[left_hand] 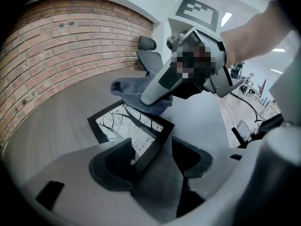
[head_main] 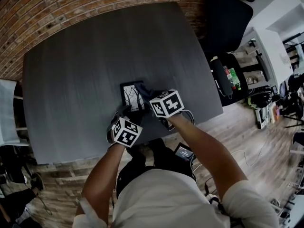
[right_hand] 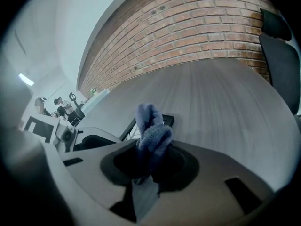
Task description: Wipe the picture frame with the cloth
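Note:
A black picture frame point(head_main: 132, 94) with a tree print lies flat on the grey table point(head_main: 85, 80), near its front edge. My right gripper point(right_hand: 153, 160) is shut on a bunched blue-grey cloth point(right_hand: 151, 131). In the left gripper view that cloth point(left_hand: 130, 89) rests on the frame's far corner, under the right gripper's fingers point(left_hand: 157, 86). My left gripper point(left_hand: 153, 163) stands open at the near corner of the frame point(left_hand: 134, 128). That corner lies between the jaws and against the left pad point(left_hand: 113, 166), with bare table showing before the right pad.
A black office chair point(head_main: 228, 18) stands past the table's right far corner. A brick wall point(head_main: 71, 8) runs behind the table. Shelves and clutter point(head_main: 266, 94) fill the floor at the right. The person's body is close to the table's front edge.

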Tool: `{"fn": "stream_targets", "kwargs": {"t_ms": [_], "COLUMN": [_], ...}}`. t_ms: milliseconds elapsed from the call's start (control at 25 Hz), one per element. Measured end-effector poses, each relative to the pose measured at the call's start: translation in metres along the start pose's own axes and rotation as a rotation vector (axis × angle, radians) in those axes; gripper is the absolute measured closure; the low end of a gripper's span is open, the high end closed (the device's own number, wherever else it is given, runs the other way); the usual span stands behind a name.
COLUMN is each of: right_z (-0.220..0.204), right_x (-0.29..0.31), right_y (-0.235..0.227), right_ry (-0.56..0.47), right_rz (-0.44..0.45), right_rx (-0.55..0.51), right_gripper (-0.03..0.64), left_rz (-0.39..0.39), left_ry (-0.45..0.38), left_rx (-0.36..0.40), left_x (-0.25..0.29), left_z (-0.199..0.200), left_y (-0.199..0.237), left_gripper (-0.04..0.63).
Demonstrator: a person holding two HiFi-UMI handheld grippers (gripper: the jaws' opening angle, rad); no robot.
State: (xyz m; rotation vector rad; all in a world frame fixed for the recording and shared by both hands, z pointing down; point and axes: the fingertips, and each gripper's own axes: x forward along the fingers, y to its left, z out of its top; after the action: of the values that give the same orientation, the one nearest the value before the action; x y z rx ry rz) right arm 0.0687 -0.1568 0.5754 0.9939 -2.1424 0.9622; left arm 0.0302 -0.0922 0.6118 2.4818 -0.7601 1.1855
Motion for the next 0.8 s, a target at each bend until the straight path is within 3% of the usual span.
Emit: {"fn": "stream_targets", "kwargs": {"t_ms": [800], "right_z": [-0.04], "right_x": [-0.022], "right_y": [0.026], "right_ry": [0.012], "right_rz": [0.048], "right_rx": [0.029], "right_gripper": [0.517], "left_rz": [-0.064], "left_ry": [-0.009], "left_rx": [0.032], "left_x": [-0.002], "left_z": [-0.001], "left_y": [-0.004], "left_gripper": [0.304]}}
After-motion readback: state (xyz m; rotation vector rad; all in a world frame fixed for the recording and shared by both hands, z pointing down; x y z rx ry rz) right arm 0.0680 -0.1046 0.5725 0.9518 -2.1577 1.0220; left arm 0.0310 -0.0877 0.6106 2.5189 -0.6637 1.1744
